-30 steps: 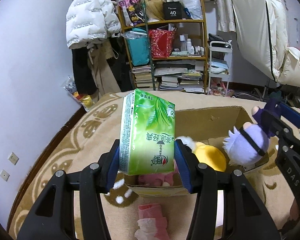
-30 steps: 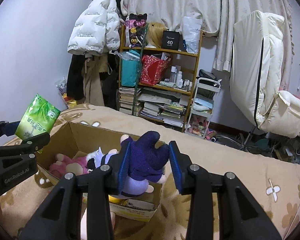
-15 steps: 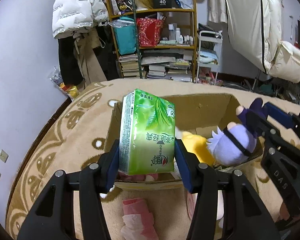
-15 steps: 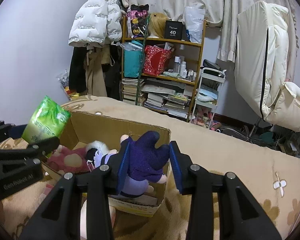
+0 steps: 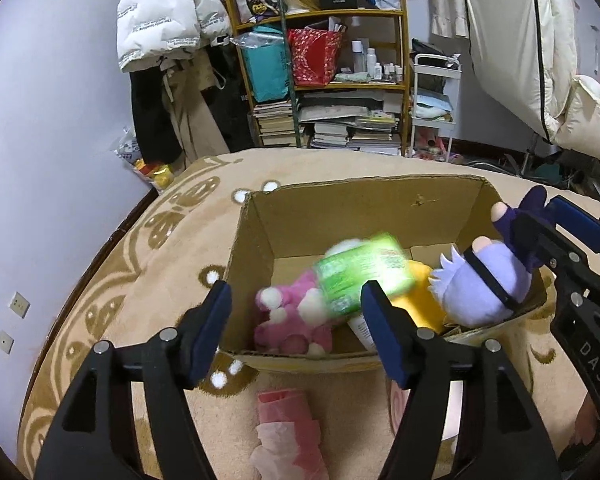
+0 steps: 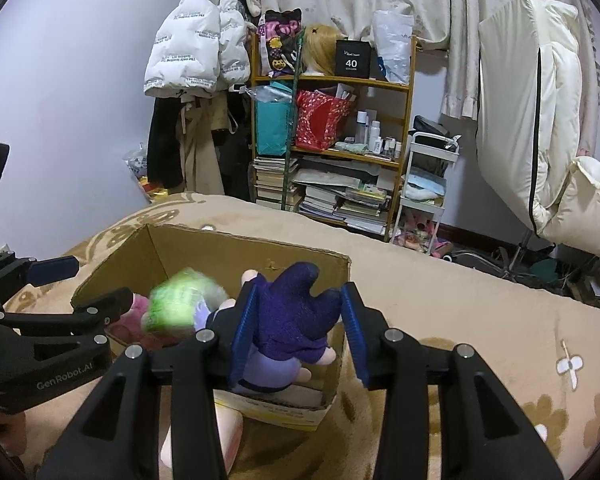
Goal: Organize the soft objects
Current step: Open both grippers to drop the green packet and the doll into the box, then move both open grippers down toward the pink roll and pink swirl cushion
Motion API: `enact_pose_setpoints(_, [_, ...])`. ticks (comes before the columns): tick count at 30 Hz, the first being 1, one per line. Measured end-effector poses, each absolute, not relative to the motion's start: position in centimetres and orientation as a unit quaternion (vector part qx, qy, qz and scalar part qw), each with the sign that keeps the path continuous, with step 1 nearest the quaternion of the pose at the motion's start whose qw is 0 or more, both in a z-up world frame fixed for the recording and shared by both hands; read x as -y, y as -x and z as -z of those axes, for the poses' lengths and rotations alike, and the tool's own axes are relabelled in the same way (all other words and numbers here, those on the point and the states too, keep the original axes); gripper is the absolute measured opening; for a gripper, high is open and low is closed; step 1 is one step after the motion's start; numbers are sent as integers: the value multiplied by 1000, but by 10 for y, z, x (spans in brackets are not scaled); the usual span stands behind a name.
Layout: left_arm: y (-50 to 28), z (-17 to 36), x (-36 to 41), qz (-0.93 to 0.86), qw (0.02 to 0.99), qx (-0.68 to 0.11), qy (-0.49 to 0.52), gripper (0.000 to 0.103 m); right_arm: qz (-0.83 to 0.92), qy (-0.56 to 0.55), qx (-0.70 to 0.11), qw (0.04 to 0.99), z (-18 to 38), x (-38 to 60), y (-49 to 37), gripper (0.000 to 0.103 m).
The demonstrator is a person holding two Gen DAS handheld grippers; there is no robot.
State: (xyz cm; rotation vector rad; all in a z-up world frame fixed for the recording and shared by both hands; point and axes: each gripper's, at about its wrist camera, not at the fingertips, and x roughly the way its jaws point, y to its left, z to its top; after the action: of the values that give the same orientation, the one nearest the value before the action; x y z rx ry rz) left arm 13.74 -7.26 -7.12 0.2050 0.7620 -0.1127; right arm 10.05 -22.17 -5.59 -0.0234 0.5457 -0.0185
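Green tissue pack point(image 5: 362, 276) was blurred inside the cardboard box point(image 5: 340, 208), over the pink plush point(image 5: 292, 320) and beside the yellow plush point(image 5: 418, 300). Left gripper point(image 5: 296, 320) was opening, jaws apart, nothing between them. Right gripper point(image 6: 298, 328) was opening too, with the purple-clad doll point(image 6: 292, 320) between its pads at the box's right near corner; left pad touching, right pad just clear.
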Motion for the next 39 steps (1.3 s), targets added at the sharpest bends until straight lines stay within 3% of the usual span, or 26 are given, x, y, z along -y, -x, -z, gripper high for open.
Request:
enact_pose_setpoints(2, [-136, 70, 69, 48, 920, -378, -97, 75, 6, 13, -269, 963, 55, 222, -99, 46])
enact_pose_setpoints(6, [-128, 64, 61, 36, 921, -379, -84, 80, 4, 21, -268, 963, 53, 218, -95, 48])
enact_pose_setpoints(9, [-121, 59, 56, 31, 920, -382, -82, 83, 0, 20, -261, 965, 48, 216, -88, 63])
enact_pose_setpoints(11, [-117, 57, 53, 29, 920, -382, -81, 85, -2, 19, -256, 966, 44, 215, -83, 64])
enact_pose_setpoints(13, [-111, 54, 51, 29, 919, -386, -80, 88, -4, 19, -254, 967, 39, 214, -77, 76])
enact_pose_setpoints(21, [-85, 38, 41, 22, 917, -391, -72, 95, -22, 35, -253, 967, 28, 202, -54, 100])
enact_pose_setpoints(39, [-63, 38, 18, -8, 895, -441, -71, 96, -55, 43, -297, 952, 38, 187, -25, 102])
